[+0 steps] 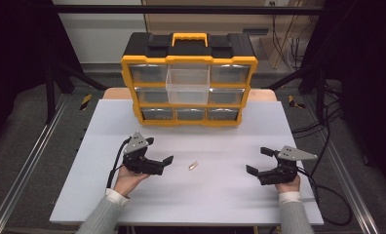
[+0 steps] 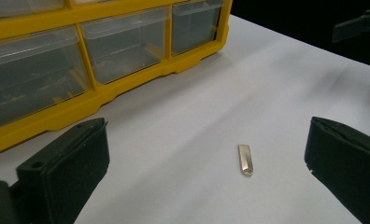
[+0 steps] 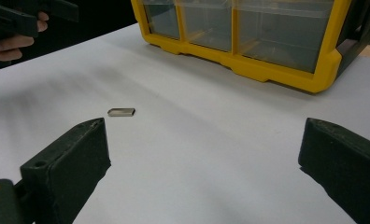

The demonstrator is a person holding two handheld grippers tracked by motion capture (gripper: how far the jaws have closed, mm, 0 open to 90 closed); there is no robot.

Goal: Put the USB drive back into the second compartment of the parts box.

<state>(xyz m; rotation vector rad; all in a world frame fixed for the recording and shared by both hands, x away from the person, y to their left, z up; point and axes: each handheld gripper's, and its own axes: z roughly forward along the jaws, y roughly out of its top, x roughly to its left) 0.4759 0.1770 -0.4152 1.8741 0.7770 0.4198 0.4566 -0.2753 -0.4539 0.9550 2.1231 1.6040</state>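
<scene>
A small flat metal piece [image 1: 193, 165] lies on the white table between my two grippers; it also lies ahead of the jaws in the left gripper view as the metal piece [image 2: 245, 159] and in the right gripper view as the metal piece [image 3: 121, 111]. My left gripper [image 1: 158, 150] rests to its left, open and holding nothing. My right gripper [image 1: 259, 160] rests farther off to its right, also open and holding nothing. A yellow and black drawer organiser [image 1: 189, 80] stands at the back, with one clear drawer [image 1: 187, 86] pulled out in its middle.
The white table top [image 1: 191, 195] runs to edges on both sides, with dark floor, metal rails and cables [image 1: 327, 190] beyond. The organiser's bottom row of clear drawers [image 2: 122, 44] is shut.
</scene>
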